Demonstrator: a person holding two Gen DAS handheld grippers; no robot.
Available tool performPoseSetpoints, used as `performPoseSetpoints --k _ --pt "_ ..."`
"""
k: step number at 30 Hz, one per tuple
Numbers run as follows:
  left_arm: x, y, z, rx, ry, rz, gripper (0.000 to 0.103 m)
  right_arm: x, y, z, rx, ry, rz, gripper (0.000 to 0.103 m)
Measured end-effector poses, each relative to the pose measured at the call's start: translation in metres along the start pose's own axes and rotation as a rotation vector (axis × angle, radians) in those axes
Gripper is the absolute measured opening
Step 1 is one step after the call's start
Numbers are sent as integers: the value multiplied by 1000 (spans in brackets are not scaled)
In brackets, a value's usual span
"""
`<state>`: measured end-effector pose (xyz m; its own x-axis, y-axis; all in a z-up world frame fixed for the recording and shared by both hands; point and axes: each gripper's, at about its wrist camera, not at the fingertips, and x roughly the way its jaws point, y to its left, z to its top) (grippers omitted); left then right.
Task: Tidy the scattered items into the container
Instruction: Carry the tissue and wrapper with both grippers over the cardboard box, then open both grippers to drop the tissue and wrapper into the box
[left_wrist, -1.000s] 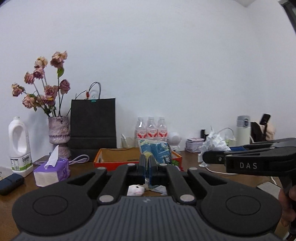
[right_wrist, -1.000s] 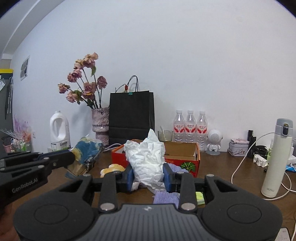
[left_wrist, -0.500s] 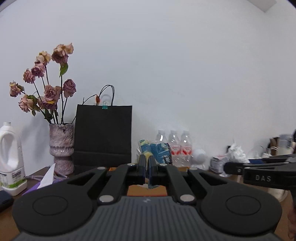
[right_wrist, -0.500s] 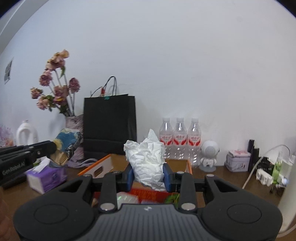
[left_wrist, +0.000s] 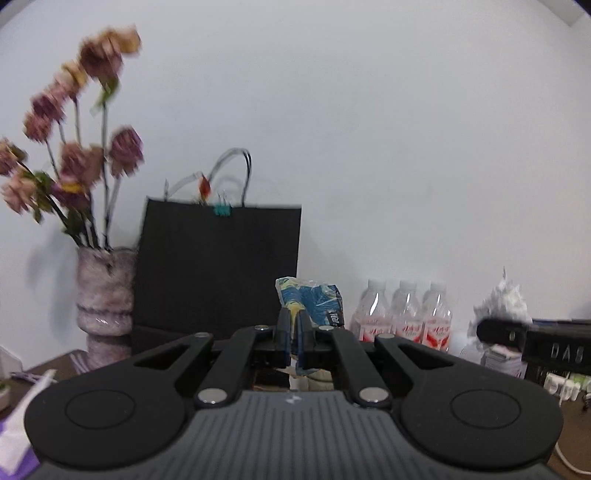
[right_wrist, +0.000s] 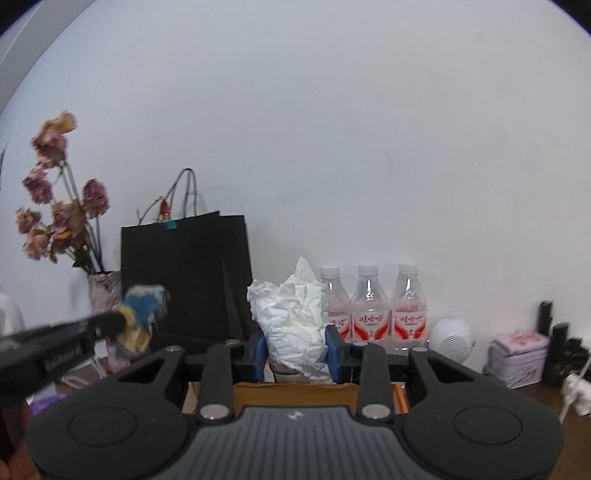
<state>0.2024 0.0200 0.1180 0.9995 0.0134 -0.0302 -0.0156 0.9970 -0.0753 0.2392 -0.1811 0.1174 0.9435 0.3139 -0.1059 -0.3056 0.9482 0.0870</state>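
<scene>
My left gripper (left_wrist: 294, 325) is shut on a blue and yellow snack packet (left_wrist: 314, 301), held up in front of the wall. The same packet (right_wrist: 142, 314) shows blurred at the left of the right wrist view, at the tip of the left gripper (right_wrist: 122, 323). My right gripper (right_wrist: 295, 349) is shut on a crumpled white tissue (right_wrist: 291, 317), which also appears at the right edge of the left wrist view as a white wad (left_wrist: 504, 302). Directly below the right gripper lies the cardboard box (right_wrist: 295, 393) with an orange rim.
A black paper bag (left_wrist: 218, 273) stands against the wall beside a vase of dried roses (left_wrist: 105, 291). Three water bottles (right_wrist: 369, 310), a white round speaker (right_wrist: 450, 336), a small tin (right_wrist: 517, 354) and white cables line the back of the wooden table. A purple tissue pack (left_wrist: 14, 435) sits at the left.
Both grippers have moved forward toward the wall with their loads; the bag, vase and bottles loom larger. The box has slid from ahead of the grippers to beneath them.
</scene>
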Motion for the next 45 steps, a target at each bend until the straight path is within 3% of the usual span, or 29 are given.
performPoseSetpoints --k 5,8,10,13,16,22,27,29,31,33,37,40,45 --pt "41 9 -2 -12 115 11 4 37 -11 -3 -29 48 -40 31" --pt "72 11 9 12 272 32 5 74 -29 8 27 248 -39 31" --pt "103 16 14 -10 460 24 5 110 -46 18 90 420 -8 31" --pt "148 21 14 -41 703 -37 5 164 -59 27 127 673 -4 31" --pt "179 20 8 -11 865 -69 5 208 -71 23 176 898 2 31" --pt "224 24 -20 10 1077 -50 4 247 -61 -7 105 1109 -39 31" --pt "237 24 -40 21 1137 -34 7 265 -56 -34 75 1171 -81 35" --pt "241 25 -45 20 1146 -22 20 272 -59 -41 93 1185 -93 39" --pt "243 25 -45 10 1141 -30 58 274 -54 -43 95 1203 -96 55" --pt "242 26 -41 3 1139 -38 69 274 -51 -40 96 1206 -97 62" --pt "232 26 -24 -3 1149 -44 87 266 -49 -17 119 1180 -100 76" --pt "219 28 -2 -21 1139 -23 97 249 -46 9 131 1153 -89 81" --pt "181 22 50 -11 1032 -26 103 208 -34 57 91 1093 -128 94"
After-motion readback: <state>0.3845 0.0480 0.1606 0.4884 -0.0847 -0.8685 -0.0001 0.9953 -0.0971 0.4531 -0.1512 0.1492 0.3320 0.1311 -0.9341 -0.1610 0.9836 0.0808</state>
